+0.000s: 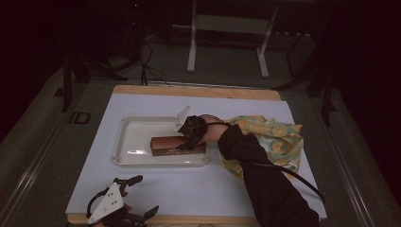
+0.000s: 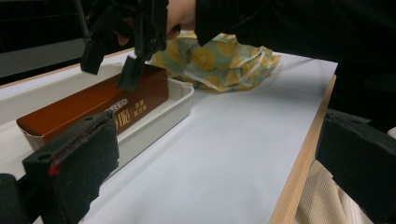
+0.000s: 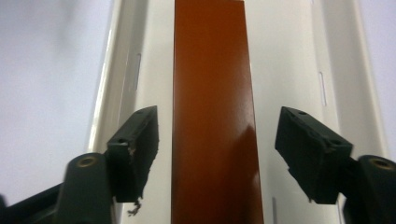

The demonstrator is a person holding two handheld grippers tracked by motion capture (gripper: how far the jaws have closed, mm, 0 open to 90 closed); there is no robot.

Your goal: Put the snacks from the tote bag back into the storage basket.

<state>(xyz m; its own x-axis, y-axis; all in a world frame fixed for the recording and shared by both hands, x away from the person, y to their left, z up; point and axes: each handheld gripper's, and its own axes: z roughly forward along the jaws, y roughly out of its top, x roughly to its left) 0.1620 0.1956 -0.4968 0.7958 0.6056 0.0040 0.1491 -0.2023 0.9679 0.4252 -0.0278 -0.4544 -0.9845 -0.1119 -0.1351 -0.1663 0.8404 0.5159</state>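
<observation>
A long brown box (image 1: 165,144) lies in a shallow white tray (image 1: 127,142) at the middle of the table. My right gripper (image 1: 189,138) hangs over the box's right end. In the right gripper view its jaws (image 3: 217,149) straddle the box (image 3: 212,116) with a gap on each side, so it is open. The left gripper view shows that same gripper (image 2: 109,70) above the box (image 2: 93,100) in the tray (image 2: 182,100). My left gripper (image 1: 146,195) rests open near the table's front left edge, jaws wide apart (image 2: 215,172), nothing between them.
A crumpled yellow and teal patterned cloth (image 1: 274,137) lies right of the tray, partly under the person's right sleeve. A white sheet (image 1: 189,184) covers the wooden tabletop (image 1: 189,91). A metal frame stands on the floor beyond the table.
</observation>
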